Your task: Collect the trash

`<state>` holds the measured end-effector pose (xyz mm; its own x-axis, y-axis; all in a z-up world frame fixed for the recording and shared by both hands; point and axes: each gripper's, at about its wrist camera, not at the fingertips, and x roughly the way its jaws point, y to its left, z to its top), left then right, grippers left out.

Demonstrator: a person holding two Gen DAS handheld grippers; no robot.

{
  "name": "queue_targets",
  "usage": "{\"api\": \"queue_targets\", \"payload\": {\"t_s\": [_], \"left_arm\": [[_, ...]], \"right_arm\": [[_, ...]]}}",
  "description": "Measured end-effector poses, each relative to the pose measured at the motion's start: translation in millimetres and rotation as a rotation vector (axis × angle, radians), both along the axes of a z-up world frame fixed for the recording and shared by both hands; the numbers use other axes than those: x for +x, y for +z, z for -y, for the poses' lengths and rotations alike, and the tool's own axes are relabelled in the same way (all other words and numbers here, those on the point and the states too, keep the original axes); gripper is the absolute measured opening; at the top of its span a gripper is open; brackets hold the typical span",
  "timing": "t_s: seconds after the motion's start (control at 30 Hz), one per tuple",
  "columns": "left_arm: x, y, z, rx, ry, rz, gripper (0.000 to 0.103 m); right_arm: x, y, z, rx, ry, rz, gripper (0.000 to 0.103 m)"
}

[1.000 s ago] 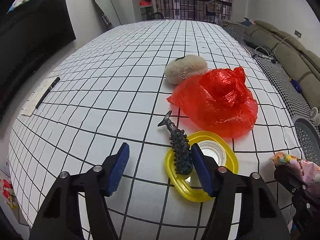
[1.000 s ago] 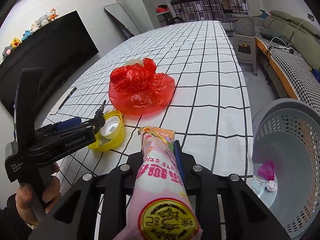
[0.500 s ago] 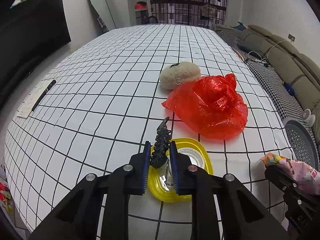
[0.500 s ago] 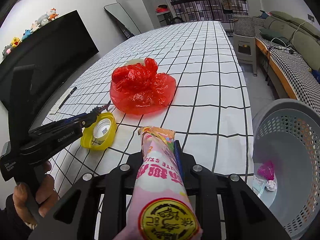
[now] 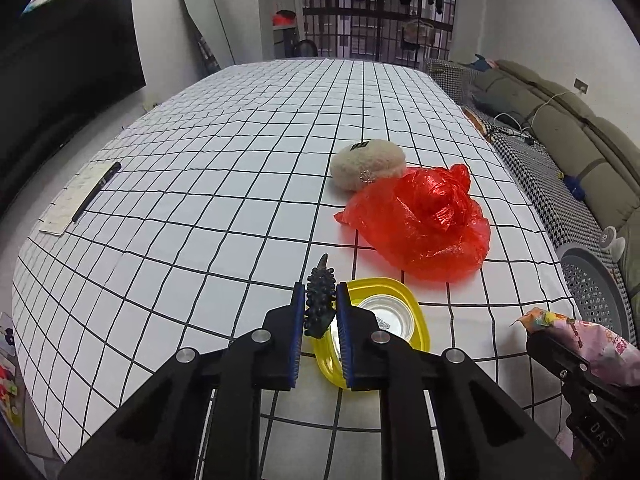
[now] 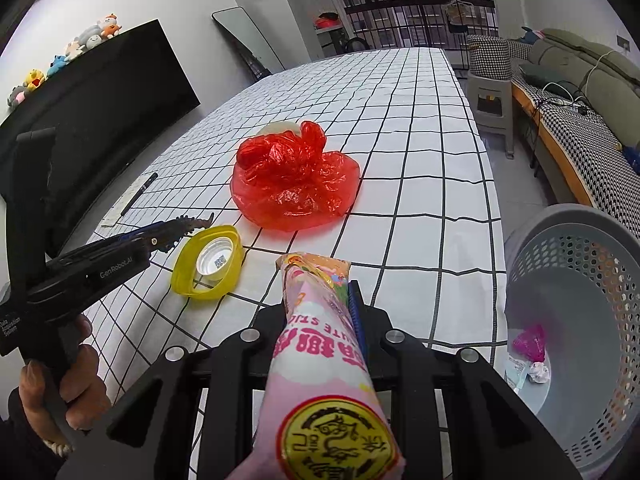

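Having just closed on the spiky toy (image 5: pixel 319 304), the left gripper (image 5: pixel 319 312) is lifting it while the right gripper (image 6: pixel 320 300) is clamping the wrapper (image 6: pixel 320 344), both basket-ready (image 6: pixel 576 320).

"GenRobot.AI" on left gripper (image 6: pixel 188 228)

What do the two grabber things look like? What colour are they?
Both are black plastic. The left gripper has two wide angular arms with round silver bolts and ridged blue pads. Its side shows white lettering, GenRobot.AI, above a pistol handle in a bare hand. The right gripper has the same black arms, silver bolts and a blue pad.
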<state>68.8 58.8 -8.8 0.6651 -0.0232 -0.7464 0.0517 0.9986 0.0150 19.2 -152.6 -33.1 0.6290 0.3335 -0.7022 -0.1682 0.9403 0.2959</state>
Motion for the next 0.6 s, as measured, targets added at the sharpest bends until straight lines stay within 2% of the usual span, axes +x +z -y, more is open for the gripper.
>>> {"api": "queue_targets", "payload": {"t_s": [0.17,0.43,0.6], "left_arm": [[-4.9,-5.2,-16.6,0.009,0.029,-0.013,0.016],[-18.2,-29.1,-45.8,0.016,0.066,-0.077,0.016],[-25.5,-33.0,-55.9,-0.013,0.067,-0.092,0.016]], "right_arm": [[-2.7,1.7,-2.5,-0.005,0.001,0.003,0.024],[-6.6,0.3,-11.1,-0.023,0.016,-0.006,0.024],[-9.1,0.1,-18.0,-0.031,0.027,-0.006,0.024]]}}
